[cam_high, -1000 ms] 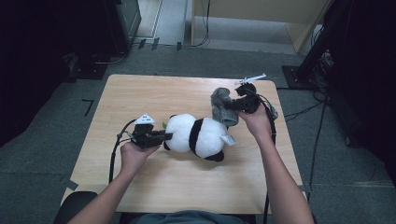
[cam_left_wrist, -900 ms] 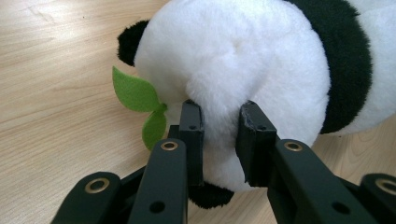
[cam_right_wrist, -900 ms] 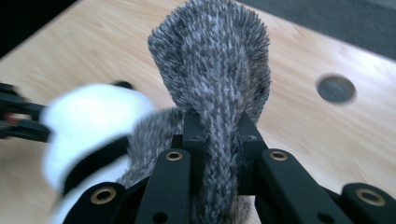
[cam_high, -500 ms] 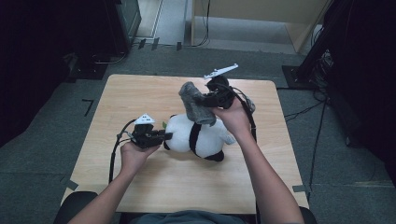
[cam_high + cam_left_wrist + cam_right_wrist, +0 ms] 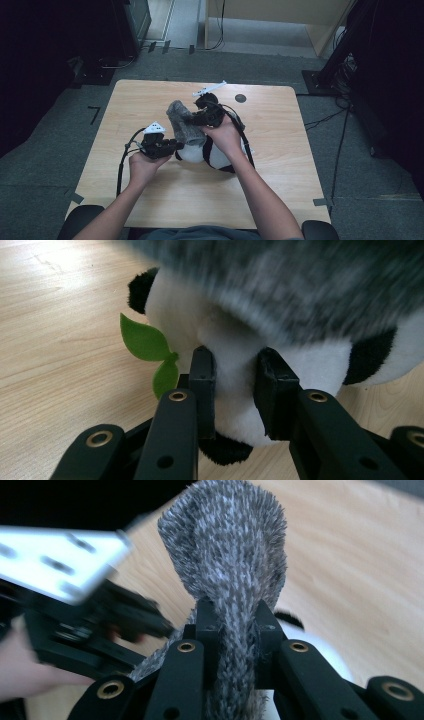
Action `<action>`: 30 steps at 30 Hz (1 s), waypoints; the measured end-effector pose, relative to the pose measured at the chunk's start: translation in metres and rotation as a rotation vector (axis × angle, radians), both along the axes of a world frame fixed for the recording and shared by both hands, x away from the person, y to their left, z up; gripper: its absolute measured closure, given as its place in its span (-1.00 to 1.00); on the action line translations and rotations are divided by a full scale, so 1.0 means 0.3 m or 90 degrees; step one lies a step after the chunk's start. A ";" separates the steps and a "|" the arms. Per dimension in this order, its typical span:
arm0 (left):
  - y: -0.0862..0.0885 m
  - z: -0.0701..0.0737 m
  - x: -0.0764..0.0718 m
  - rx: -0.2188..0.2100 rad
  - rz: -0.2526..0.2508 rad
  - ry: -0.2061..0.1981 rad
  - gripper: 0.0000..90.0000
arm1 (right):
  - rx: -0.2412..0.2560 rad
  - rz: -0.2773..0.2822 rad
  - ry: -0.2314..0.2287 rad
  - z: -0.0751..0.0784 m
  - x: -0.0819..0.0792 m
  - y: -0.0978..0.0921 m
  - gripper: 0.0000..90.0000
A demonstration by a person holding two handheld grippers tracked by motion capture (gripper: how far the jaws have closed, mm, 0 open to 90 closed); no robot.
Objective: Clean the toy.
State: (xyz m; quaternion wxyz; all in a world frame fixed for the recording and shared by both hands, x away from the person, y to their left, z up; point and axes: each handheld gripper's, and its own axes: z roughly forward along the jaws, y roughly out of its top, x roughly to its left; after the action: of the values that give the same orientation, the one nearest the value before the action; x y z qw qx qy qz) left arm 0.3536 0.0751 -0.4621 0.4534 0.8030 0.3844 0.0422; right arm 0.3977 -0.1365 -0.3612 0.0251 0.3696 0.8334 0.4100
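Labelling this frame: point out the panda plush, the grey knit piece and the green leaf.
panda plush (image 5: 235,370), left gripper view, white fur between the gripper's jaws.
grey knit piece (image 5: 227,545), right gripper view, its upper rounded end.
green leaf (image 5: 142,337), left gripper view, the larger leaf's middle.

One plush panda (image 5: 210,152), one grey knitted sock (image 5: 182,125), two green felt leaves (image 5: 142,337), one wooden table (image 5: 280,165).

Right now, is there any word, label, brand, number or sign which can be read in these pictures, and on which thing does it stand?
None can be read.
Panda plush toy: no tag or label in sight.
Grey knitted sock: plain knit, no print.
Left tongs and right tongs: brass rivets, no marking.
White plate on the left tongs: holes, blurred, no letters.
Wooden table: one dark round spot, no text.
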 end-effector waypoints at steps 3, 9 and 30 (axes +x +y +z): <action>-0.001 -0.001 -0.001 0.002 0.001 -0.002 0.61 | -0.042 -0.010 0.008 -0.059 0.010 0.001 0.77; -0.003 -0.003 -0.002 0.011 -0.001 -0.010 0.58 | -0.033 -0.030 0.015 -0.098 0.015 -0.039 0.76; 0.002 -0.006 0.002 0.001 -0.002 0.001 0.60 | -0.034 -0.084 0.003 -0.080 -0.062 -0.248 0.76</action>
State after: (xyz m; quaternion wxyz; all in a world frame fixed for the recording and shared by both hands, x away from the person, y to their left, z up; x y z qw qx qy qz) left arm 0.3543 0.0756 -0.4638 0.4523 0.8041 0.3836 0.0412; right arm 0.3792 -0.2109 -0.3852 0.0600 0.4239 0.8181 0.3841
